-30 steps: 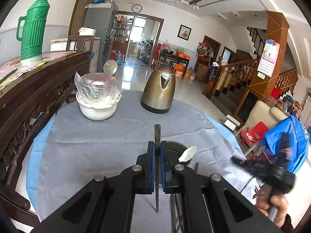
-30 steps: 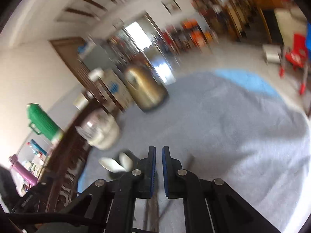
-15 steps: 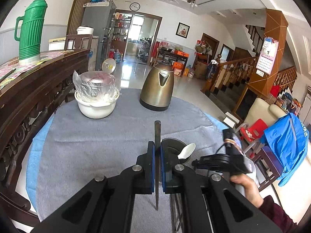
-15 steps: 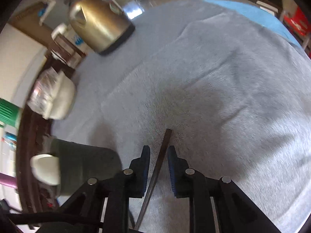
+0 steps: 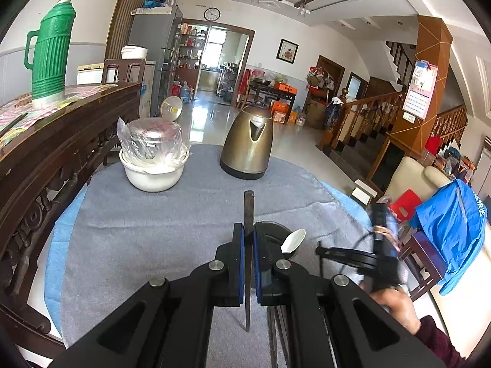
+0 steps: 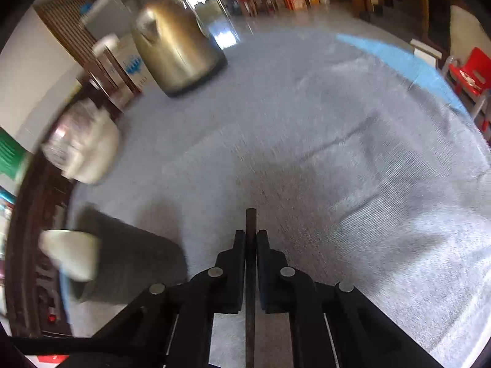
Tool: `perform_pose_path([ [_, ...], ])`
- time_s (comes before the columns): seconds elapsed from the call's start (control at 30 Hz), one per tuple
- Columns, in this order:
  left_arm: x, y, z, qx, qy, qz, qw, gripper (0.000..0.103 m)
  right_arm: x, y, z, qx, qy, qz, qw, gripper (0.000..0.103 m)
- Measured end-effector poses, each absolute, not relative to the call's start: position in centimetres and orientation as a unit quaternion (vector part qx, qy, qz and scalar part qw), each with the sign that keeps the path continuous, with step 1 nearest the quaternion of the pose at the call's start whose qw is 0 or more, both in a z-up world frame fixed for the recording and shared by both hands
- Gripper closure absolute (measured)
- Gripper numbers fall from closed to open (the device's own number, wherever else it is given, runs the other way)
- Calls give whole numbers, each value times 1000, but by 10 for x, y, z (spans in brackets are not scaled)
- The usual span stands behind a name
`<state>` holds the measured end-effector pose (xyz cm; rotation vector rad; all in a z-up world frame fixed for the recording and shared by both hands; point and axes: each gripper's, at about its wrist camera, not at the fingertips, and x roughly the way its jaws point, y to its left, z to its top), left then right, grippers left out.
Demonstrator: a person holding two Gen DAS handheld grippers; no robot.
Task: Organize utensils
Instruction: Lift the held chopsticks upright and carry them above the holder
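- Your left gripper is closed tight on a dark chopstick; the stick runs straight between the blue pads, its blunt end jutting forward past the tips and its thin end pointing back toward you.
- Your right gripper is also pinched shut, on a second dark stick that pokes out a little ahead of the fingertips over the grey cloth.
- The dark holder sits just behind your left gripper's right finger, with a white spoon leaning out of it; most of the holder is hidden by the finger.
- In the right wrist view the holder and spoon are blurred at lower left.
- Your right hand shows at the left view's lower right, partly cut off.
- The kettle and white bowl stand well apart, further back.
- More thin sticks under your left gripper are too hidden to count.
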<state>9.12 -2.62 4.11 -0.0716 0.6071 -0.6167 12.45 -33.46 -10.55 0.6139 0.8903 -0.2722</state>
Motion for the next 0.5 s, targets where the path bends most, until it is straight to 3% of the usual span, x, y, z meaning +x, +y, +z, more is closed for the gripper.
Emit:
perform_pose_path([
  [0.13, 87, -27, 48, -35, 284, -301, 910, 98, 89, -335, -67, 318, 330, -96, 883, 96],
  [0.3, 85, -29, 56, -35, 274, -302, 913, 98, 40, -331, -15, 374, 141, -47, 915, 96],
  [0.5, 85, -30, 80, -36, 248, -310, 917, 98, 0, -310, 43, 343, -3, -69, 937, 96],
])
